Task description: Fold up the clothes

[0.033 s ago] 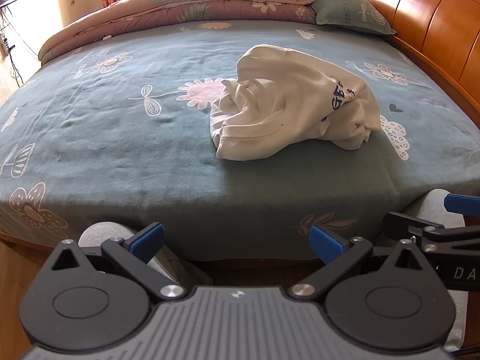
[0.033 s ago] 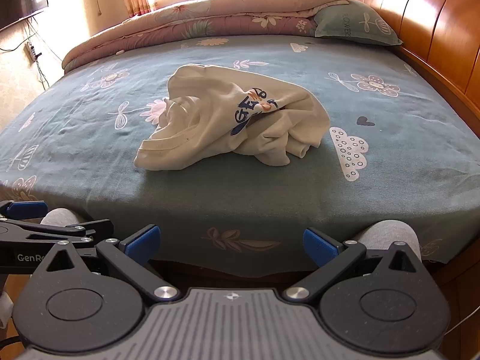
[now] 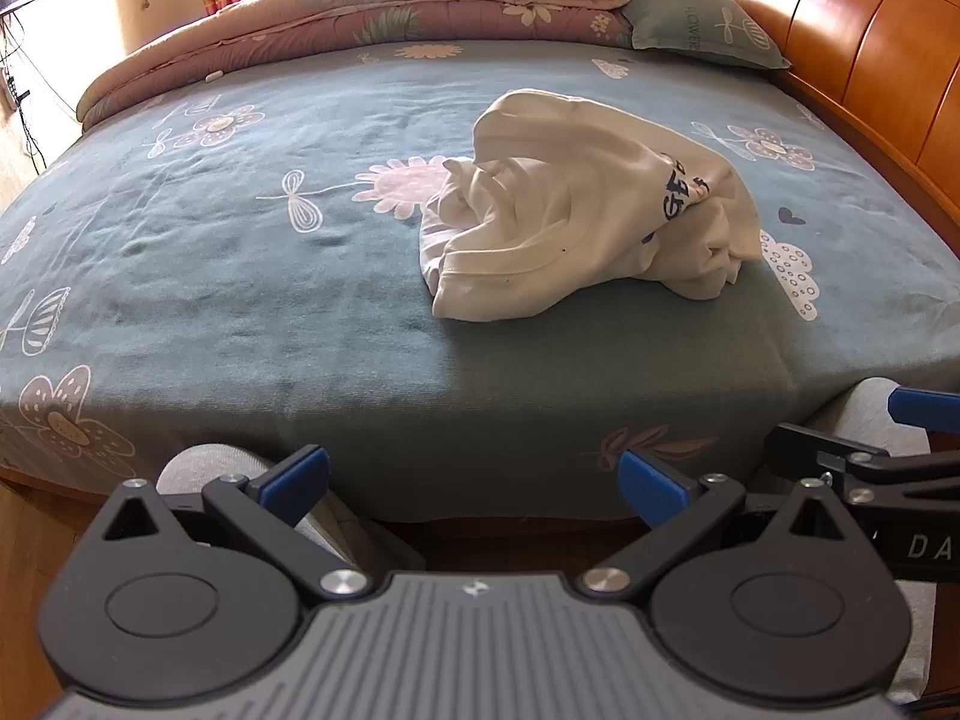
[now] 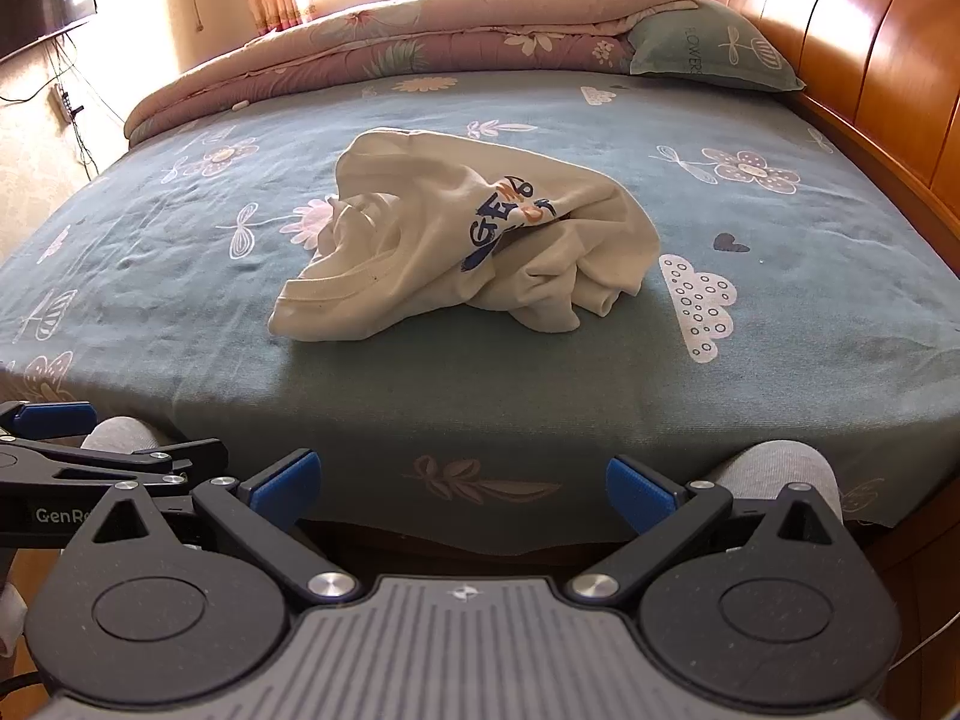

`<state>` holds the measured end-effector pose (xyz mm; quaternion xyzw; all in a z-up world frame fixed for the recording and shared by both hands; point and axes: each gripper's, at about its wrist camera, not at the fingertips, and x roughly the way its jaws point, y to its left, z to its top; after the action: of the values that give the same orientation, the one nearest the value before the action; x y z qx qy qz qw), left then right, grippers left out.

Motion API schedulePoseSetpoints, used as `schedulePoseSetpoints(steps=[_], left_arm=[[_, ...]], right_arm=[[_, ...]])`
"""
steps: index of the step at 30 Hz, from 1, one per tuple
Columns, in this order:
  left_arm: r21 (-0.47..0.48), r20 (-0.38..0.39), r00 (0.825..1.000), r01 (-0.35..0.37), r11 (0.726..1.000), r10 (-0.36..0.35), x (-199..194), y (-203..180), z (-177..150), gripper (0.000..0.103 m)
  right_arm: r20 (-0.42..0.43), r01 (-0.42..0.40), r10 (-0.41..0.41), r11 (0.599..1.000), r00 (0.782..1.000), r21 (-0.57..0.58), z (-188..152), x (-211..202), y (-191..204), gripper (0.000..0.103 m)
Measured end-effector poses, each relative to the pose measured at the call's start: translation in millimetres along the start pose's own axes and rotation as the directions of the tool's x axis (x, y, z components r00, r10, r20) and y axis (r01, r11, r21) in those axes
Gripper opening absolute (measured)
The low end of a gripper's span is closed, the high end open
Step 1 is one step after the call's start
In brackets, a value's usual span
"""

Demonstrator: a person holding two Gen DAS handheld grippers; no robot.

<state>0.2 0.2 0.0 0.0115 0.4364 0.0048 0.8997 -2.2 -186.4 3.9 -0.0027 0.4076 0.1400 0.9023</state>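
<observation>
A crumpled cream T-shirt [image 4: 462, 240] with blue and orange lettering lies in a heap on the bed [image 4: 180, 276], ahead of both tools and well apart from them. From the left tool [image 3: 474, 483] it sits ahead and to the right; from the right tool [image 4: 462, 483] it sits ahead, slightly left. Both tools hover at the near edge of the bed with their blue-tipped jaws spread wide and nothing between them. Beyond the shirt, a folded quilt [image 4: 420, 42] and a green pillow [image 4: 714, 48] lie along the far side, and a wooden headboard [image 4: 852, 42] runs along the right.
</observation>
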Motion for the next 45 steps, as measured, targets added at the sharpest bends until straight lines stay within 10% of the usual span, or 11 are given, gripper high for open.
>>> schedulePoseSetpoints(steps=[45], left_arm=[[0.000,-0.008,1.000,0.010,1.000,-0.010,3.8,-1.2,2.6,0.102]], right_arm=[[-0.005,-0.014,0.014,1.000,1.000,0.004,5.6,2.8,-0.5,0.103]])
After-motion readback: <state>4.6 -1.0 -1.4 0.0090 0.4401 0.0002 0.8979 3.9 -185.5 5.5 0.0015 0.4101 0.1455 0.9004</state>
